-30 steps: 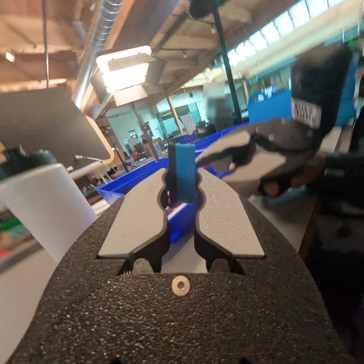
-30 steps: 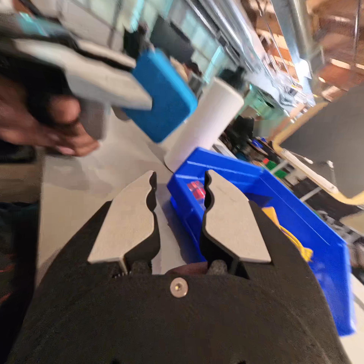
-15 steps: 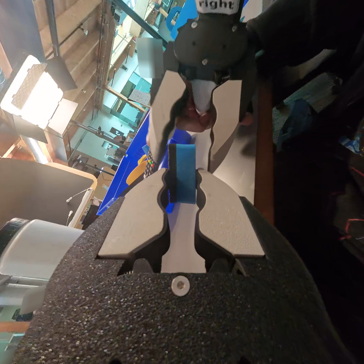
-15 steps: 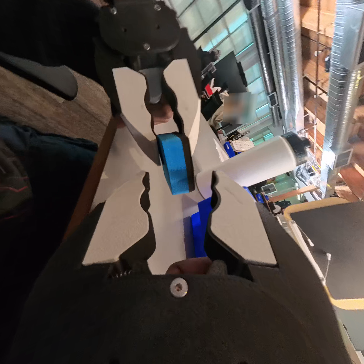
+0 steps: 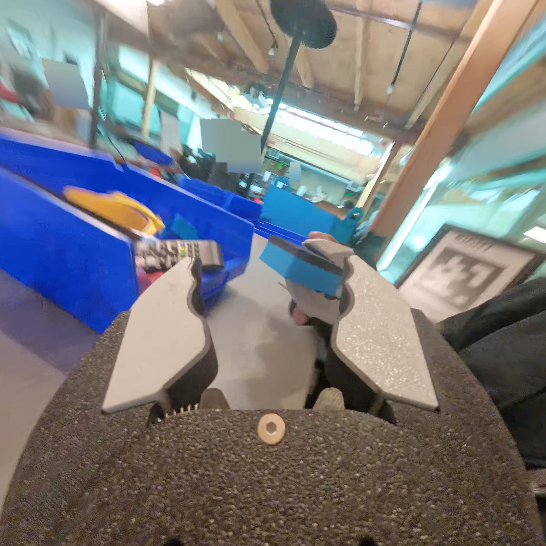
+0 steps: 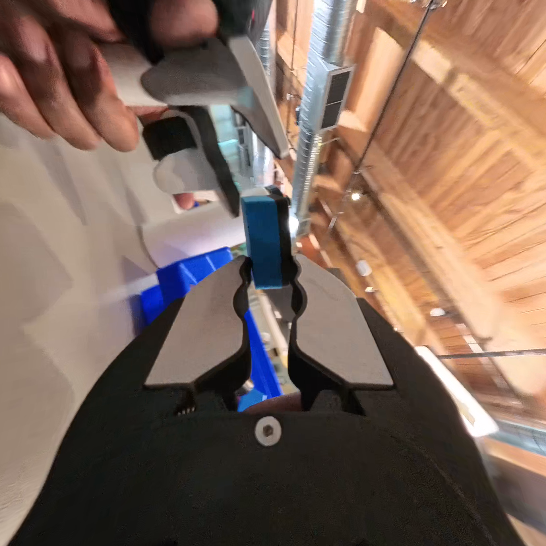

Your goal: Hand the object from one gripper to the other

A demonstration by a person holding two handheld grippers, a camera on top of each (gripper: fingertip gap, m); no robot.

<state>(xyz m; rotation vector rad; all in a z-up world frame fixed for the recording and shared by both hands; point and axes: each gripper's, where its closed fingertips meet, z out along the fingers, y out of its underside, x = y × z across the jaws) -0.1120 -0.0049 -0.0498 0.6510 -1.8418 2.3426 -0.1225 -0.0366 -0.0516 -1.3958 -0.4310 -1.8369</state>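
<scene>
A blue foam block (image 6: 267, 245) is gripped at the tips of the right claw (image 6: 270, 270), while the left claw (image 5: 270, 283) is held wide open and empty above the table (image 5: 260, 334).

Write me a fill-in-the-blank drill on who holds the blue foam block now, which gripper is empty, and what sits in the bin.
1. The blue foam block with a black face is clamped by the ____ gripper.
2. The left gripper has its jaws ____ and empty.
3. The black remote control lies in a ____ plastic bin.

Missing words: right; open; blue
</scene>
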